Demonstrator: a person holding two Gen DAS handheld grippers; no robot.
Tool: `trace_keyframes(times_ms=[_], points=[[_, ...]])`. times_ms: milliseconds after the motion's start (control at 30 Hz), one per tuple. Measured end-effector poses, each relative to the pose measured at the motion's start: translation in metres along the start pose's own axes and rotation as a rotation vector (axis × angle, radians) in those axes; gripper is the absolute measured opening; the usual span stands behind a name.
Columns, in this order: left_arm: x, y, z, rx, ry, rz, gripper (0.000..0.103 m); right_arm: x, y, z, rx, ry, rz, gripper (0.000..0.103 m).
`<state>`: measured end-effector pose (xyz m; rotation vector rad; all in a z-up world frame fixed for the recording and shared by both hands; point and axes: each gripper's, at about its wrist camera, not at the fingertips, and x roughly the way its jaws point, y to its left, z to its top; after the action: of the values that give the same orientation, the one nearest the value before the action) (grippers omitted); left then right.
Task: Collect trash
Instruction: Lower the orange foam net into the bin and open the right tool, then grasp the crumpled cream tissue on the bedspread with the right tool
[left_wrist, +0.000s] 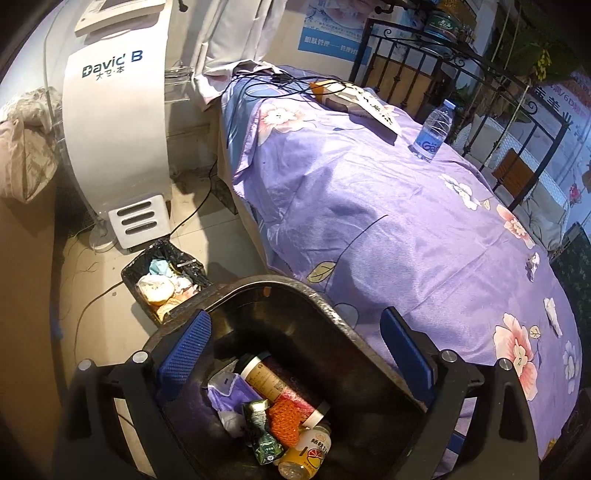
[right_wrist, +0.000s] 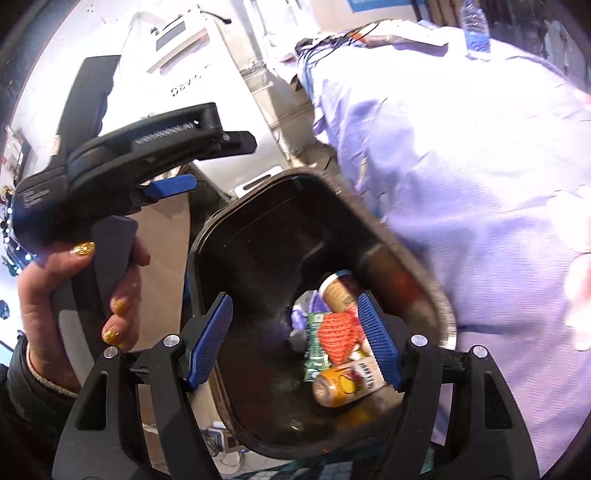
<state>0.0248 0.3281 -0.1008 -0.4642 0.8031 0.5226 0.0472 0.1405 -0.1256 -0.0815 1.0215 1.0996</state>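
A purple floral bedspread (left_wrist: 388, 221) still carries a water bottle (left_wrist: 434, 127) and tissue scraps (left_wrist: 552, 315); the black bin (left_wrist: 354, 332) already holds bottles and wrappers. Both the left gripper (left_wrist: 295, 350) and right gripper (right_wrist: 295, 339) hover over it, fingers apart and empty.

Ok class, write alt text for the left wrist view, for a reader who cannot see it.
Open blue-padded left gripper hangs over a black plastic bin holding bottles, an orange net and wrappers. Beside it, a purple floral bedsheet carries a clear water bottle and crumpled tissues.
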Motion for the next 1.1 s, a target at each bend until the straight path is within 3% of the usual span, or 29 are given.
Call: trace_keyframes(times_ms=[167,267,500,667,933,1100], points=[[0.009,-0.046,0.001,0.108,0.004,-0.057,0.092,-0.045,-0.021,-0.005,0.033,-0.069,-0.037,0.071],[0.014,-0.077,-0.002,0.18,0.017,-0.104,0.092,-0.076,-0.041,-0.009,0.079,-0.121,-0.081,0.08],[0.024,-0.16,-0.015,0.357,0.069,-0.259,0.095,-0.139,-0.099,-0.018,0.194,-0.164,-0.199,0.081],[0.03,-0.216,-0.029,0.497,0.099,-0.325,0.097,-0.179,-0.157,-0.016,0.28,-0.149,-0.287,0.081],[0.046,-0.298,-0.045,0.707,0.164,-0.411,0.097,-0.21,-0.285,-0.007,0.36,-0.13,-0.563,0.081],[0.053,-0.336,-0.045,0.798,0.137,-0.453,0.097,-0.207,-0.356,0.016,0.378,-0.097,-0.611,0.081]])
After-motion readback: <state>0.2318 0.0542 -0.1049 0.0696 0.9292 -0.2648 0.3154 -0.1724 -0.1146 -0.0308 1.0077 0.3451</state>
